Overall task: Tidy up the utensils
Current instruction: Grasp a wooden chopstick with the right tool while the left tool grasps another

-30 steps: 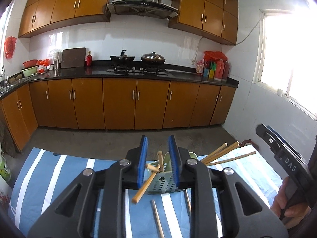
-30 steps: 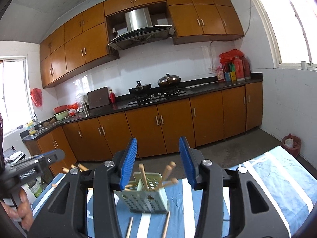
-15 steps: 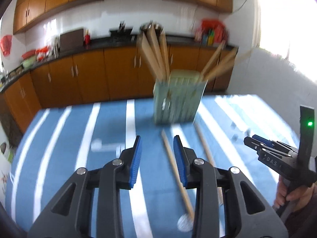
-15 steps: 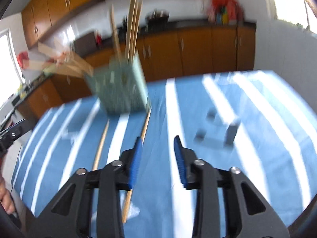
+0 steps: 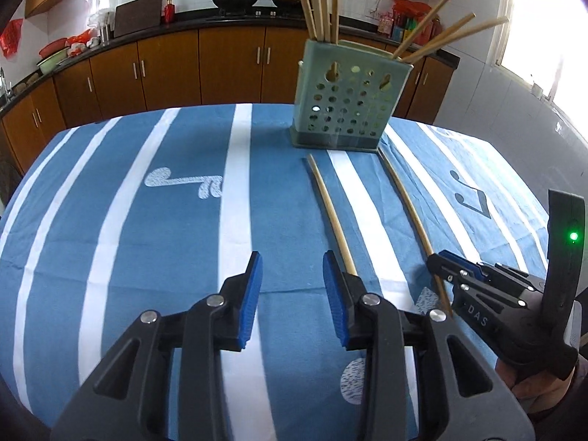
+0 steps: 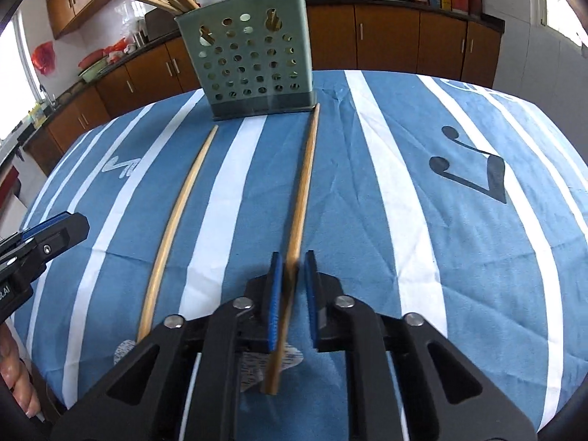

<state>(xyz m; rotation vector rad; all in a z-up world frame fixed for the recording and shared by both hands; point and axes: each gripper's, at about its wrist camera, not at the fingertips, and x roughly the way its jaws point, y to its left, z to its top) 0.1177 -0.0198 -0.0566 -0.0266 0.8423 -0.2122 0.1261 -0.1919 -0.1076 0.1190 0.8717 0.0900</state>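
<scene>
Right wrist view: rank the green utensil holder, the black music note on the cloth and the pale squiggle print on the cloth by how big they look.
1. Green utensil holder, clearly largest.
2. Black music note.
3. Pale squiggle print, smallest; it sits toward the curved edge of the picture, which may shrink it somewhat.

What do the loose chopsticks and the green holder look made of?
Chopsticks: apparently bamboo or wood, pale tan, matte, faint lengthwise grain. Holder: likely moulded plastic, pale green, smooth, slightly glossy, with punched round holes. Cloth beneath: woven fabric, creased.
</scene>
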